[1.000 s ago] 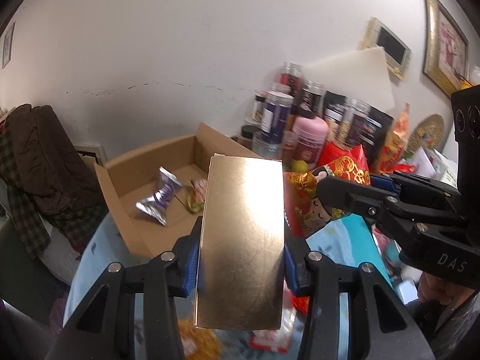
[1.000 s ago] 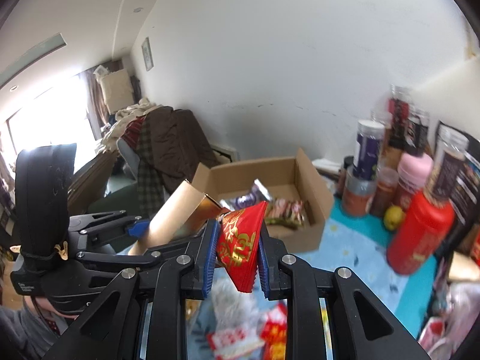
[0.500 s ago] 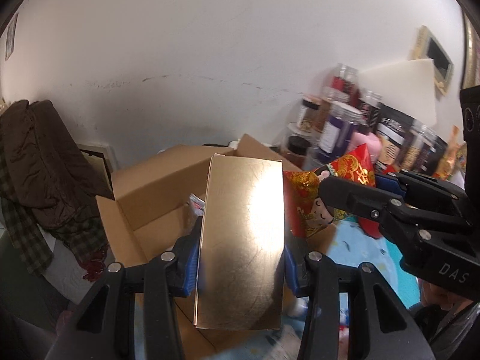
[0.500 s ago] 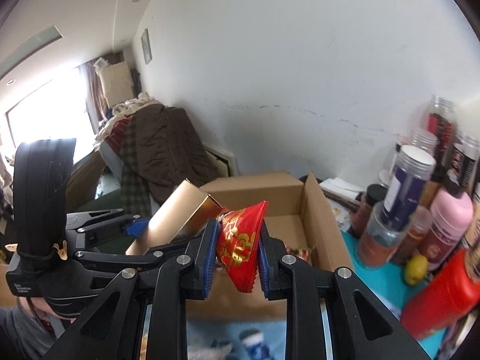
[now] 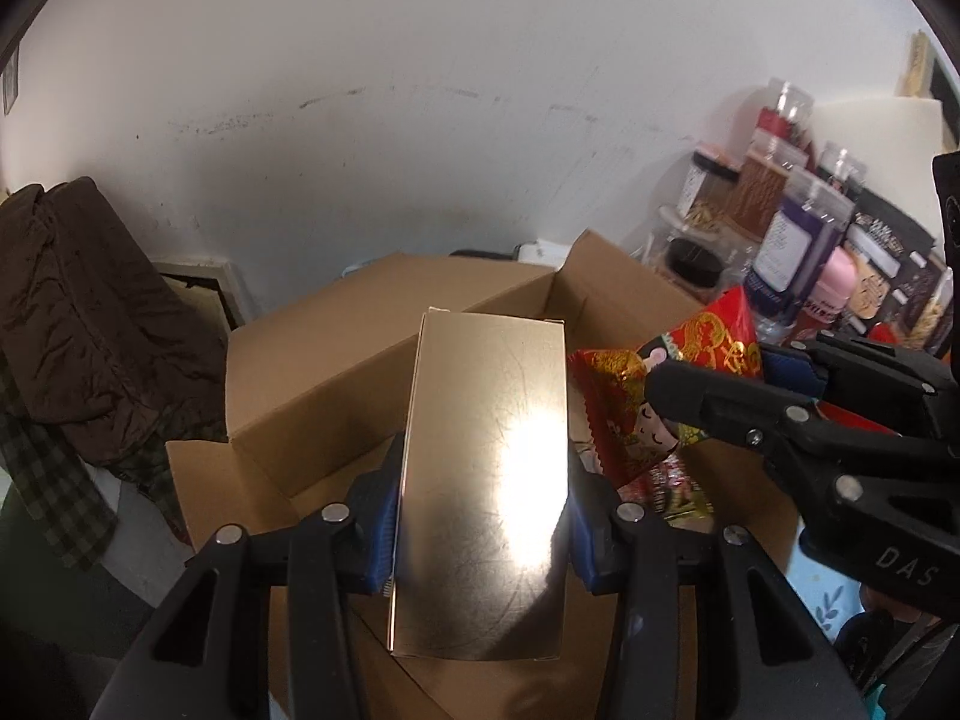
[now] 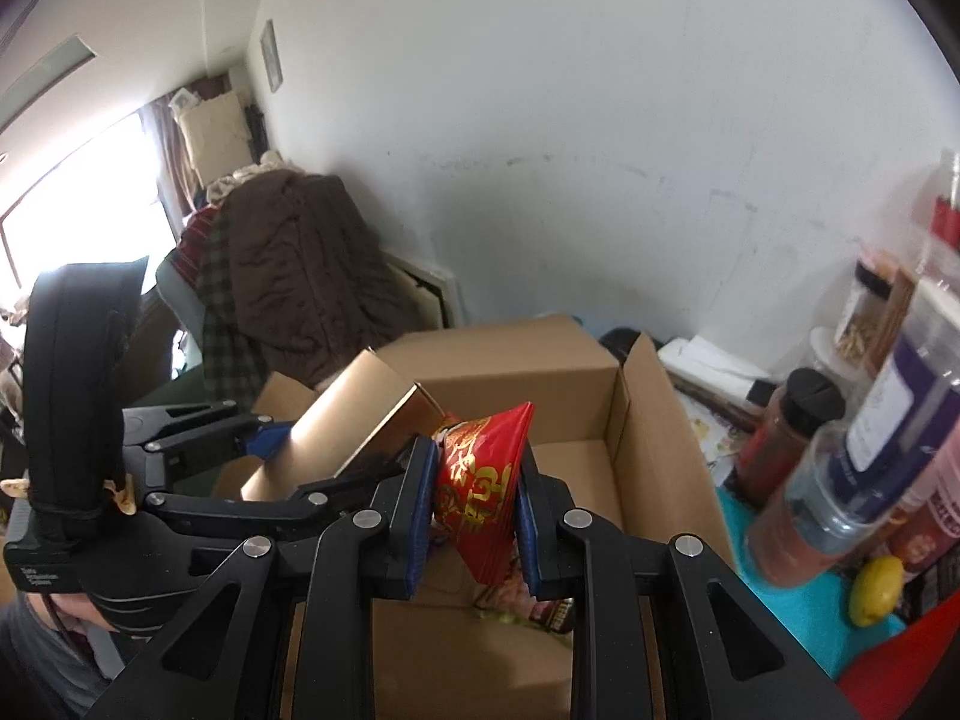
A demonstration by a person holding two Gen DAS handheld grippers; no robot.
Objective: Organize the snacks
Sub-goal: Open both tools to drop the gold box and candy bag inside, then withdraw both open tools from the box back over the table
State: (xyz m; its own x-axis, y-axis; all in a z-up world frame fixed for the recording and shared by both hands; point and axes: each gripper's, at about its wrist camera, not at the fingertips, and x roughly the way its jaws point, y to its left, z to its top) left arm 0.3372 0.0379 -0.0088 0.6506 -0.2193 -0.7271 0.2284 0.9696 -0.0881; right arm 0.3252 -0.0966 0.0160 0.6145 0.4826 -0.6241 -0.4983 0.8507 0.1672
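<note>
Hand-held gripper point(image 5: 483, 516) clamps gold box point(image 5: 486, 480) above cardboard box point(image 5: 336, 372), jars point(image 5: 792, 228) beside.

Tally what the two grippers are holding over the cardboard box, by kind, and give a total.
Shiny gold rectangular cartons: 1, shut in the left gripper
Red foil snack packets with gold print: 1, shut in the right gripper
Total held: 2, both above the open brown cardboard box
</note>
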